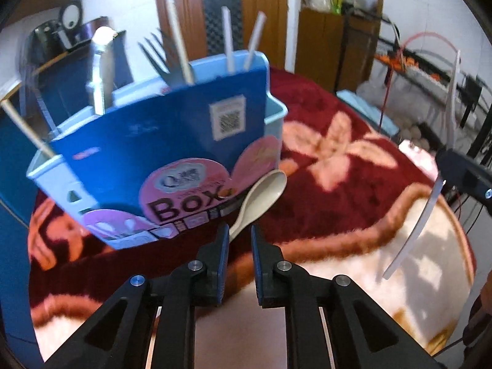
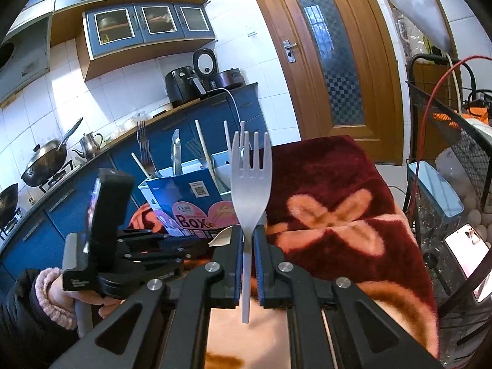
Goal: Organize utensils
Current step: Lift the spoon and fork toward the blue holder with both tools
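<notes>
Right hand-held gripper point(image 2: 248, 240) clamped on white fork point(image 2: 250, 178); left point(image 1: 240, 236) slightly open w/ spoon point(image 1: 261, 196) handle between, by box point(image 1: 160, 141).

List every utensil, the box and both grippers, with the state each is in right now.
White plastic fork: upright, clamped by its handle.
Right gripper: shut on the fork.
Left gripper: slightly open, holding nothing.
Beige spoon: lying on the blanket, against the box.
Blue utensil box: upright, holding forks and chopsticks.
</notes>
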`<state>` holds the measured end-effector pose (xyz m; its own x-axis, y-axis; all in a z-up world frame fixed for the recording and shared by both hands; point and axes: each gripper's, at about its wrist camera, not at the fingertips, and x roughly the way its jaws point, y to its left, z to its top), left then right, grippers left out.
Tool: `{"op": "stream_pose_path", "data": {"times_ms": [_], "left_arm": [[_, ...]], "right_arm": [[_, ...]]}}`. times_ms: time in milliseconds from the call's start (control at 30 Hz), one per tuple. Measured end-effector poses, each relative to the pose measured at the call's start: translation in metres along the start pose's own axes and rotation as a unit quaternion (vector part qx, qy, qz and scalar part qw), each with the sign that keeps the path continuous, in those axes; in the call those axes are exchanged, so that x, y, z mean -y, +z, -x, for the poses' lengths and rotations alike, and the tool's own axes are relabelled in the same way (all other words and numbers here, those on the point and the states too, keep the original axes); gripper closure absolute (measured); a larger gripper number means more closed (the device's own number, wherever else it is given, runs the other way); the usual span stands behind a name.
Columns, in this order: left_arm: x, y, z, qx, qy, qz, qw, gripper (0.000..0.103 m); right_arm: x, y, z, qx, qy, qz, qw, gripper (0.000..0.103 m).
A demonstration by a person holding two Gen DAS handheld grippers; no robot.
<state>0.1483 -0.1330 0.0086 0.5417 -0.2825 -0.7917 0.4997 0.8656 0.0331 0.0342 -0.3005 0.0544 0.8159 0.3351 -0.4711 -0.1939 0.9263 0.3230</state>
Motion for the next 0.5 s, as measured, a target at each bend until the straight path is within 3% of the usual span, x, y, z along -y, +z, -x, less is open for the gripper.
{"op": "stream_pose_path", "data": {"times_ms": [500], "left_arm": [[0.007, 0.025, -0.020, -0.044, -0.013, -0.022, 0.9987, 0.088]], "right_arm": [[0.010, -0.005, -0.003, -0.001, 0.012, -0.012, 1.000, 0.094]]}}
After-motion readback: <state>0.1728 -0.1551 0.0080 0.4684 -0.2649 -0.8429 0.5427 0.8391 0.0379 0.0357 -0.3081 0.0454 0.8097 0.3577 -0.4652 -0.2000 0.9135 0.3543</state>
